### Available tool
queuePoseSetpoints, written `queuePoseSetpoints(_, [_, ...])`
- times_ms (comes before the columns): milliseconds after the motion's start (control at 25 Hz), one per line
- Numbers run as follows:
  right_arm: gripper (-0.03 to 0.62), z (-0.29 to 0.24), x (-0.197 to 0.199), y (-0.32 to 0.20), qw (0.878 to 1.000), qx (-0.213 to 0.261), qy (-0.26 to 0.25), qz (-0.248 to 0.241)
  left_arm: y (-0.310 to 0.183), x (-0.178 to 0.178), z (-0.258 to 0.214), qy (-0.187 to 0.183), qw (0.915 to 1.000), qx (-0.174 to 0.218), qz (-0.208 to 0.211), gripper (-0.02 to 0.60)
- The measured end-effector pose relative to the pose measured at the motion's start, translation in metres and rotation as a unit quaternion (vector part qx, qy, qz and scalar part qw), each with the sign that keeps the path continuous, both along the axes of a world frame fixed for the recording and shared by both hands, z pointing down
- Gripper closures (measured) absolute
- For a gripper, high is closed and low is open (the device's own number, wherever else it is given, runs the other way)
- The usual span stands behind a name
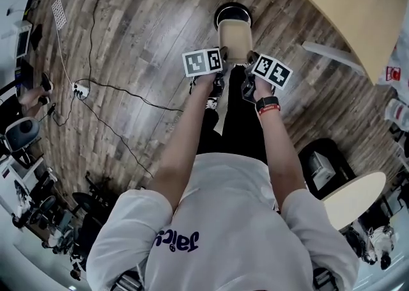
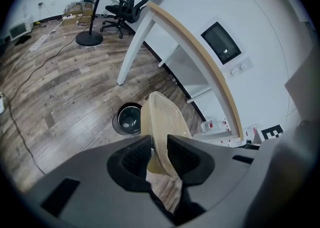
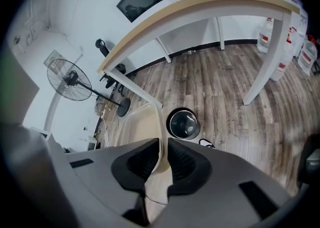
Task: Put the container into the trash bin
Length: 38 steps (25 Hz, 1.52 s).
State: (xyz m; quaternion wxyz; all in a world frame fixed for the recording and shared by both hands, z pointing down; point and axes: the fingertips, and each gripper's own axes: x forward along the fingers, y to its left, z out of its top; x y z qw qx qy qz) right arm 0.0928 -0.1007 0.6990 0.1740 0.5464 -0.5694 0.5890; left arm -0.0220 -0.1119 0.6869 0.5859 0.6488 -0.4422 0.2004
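Note:
A beige plastic container (image 1: 234,40) hangs between both grippers, just above the round black trash bin (image 1: 232,13) on the wood floor. My left gripper (image 1: 216,77) is shut on the container's left rim (image 2: 159,132). My right gripper (image 1: 250,78) is shut on its right rim (image 3: 156,137). From the left gripper view the bin (image 2: 129,118) lies just beyond the container; in the right gripper view the bin (image 3: 183,123) sits right beside the container's far end. The bin looks empty with a dark liner.
A curved wooden table on white legs (image 1: 358,2) stands to the right of the bin. Cables and a power strip (image 1: 80,90) run across the floor at left. A standing fan (image 3: 75,82) and an office chair (image 2: 124,7) stand further off.

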Motion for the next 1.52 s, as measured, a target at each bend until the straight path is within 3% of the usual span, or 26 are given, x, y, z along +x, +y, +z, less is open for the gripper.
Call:
queuePoseSetpoints(960, [0.542,0.102,0.003,-0.016,0.998,-0.045,-0.01,-0.036,-0.009,0.004,0.103,0.016,0.9991,-0.039,-0.006,0.472])
queuePoseSetpoints(1520, [0.54,0.154,0.005,-0.038,0.997,-0.061,-0.01,-0.04,-0.034,0.007,0.157,0.014,0.9986,-0.046,0.024,0.472])
